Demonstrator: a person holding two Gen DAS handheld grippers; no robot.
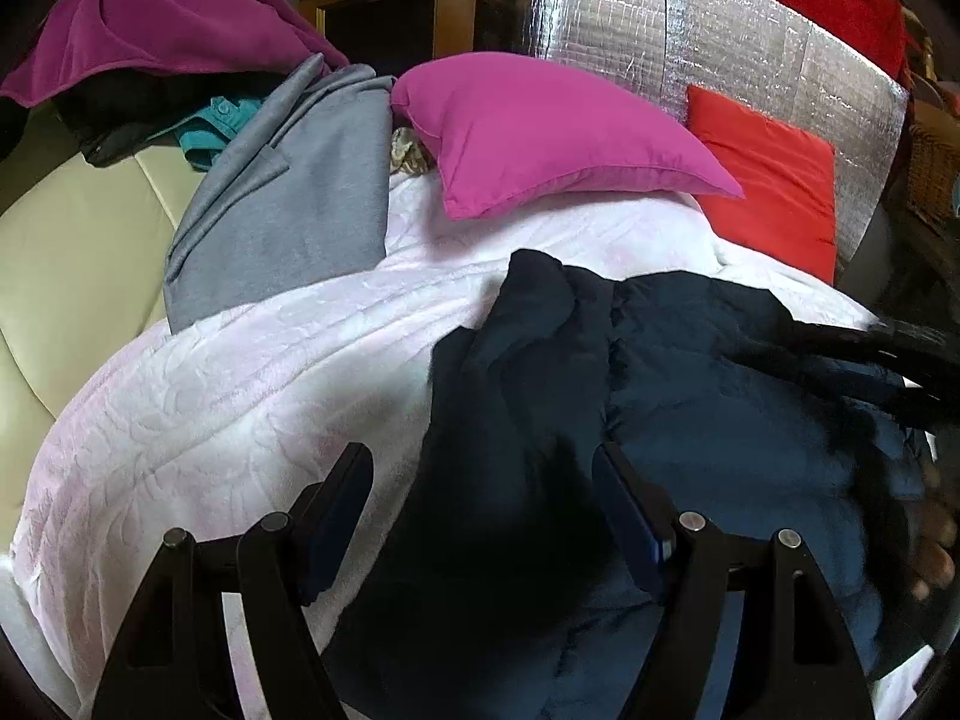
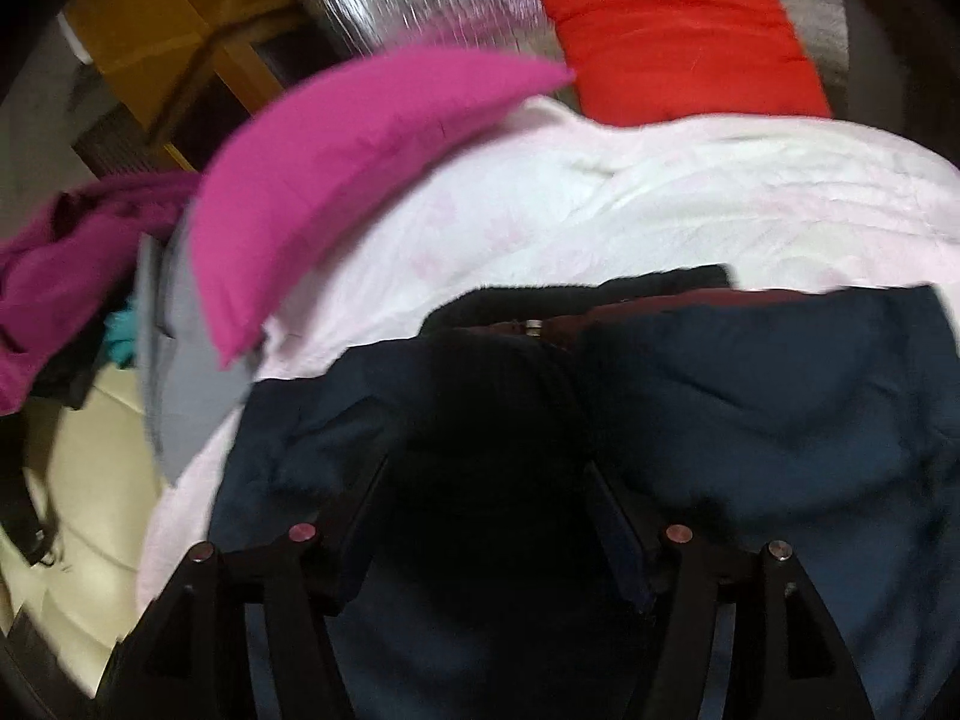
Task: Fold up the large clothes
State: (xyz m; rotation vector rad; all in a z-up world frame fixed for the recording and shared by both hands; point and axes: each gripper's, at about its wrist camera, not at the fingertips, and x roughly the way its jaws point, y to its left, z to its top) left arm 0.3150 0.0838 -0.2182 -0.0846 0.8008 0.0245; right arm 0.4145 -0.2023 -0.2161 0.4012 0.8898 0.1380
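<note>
I've got the dark navy puffy jacket [image 1: 690,396] spread on the pale pink quilted blanket [image 1: 240,372], just below the magenta pillow [image 1: 540,132] and red cushion [image 1: 774,180]. My left gripper [image 1: 483,510] hovers over its edge, fingers apart, gripping nothing. My right gripper [image 2: 486,516] hangs over the jacket's dark middle, fingers spread, nothing pinched.

In front of you the jacket [image 1: 690,420] lies on the blanket [image 1: 240,390]. Behind it, 2 cushions [image 1: 540,138] [image 1: 774,180] sit side by side on the blanket's far edge, against the foil sheet [image 1: 720,42]. To your left, a coat [image 1: 288,198] overlaps the blanket, with heaped clothes [image 1: 168,24] behind it.
</note>
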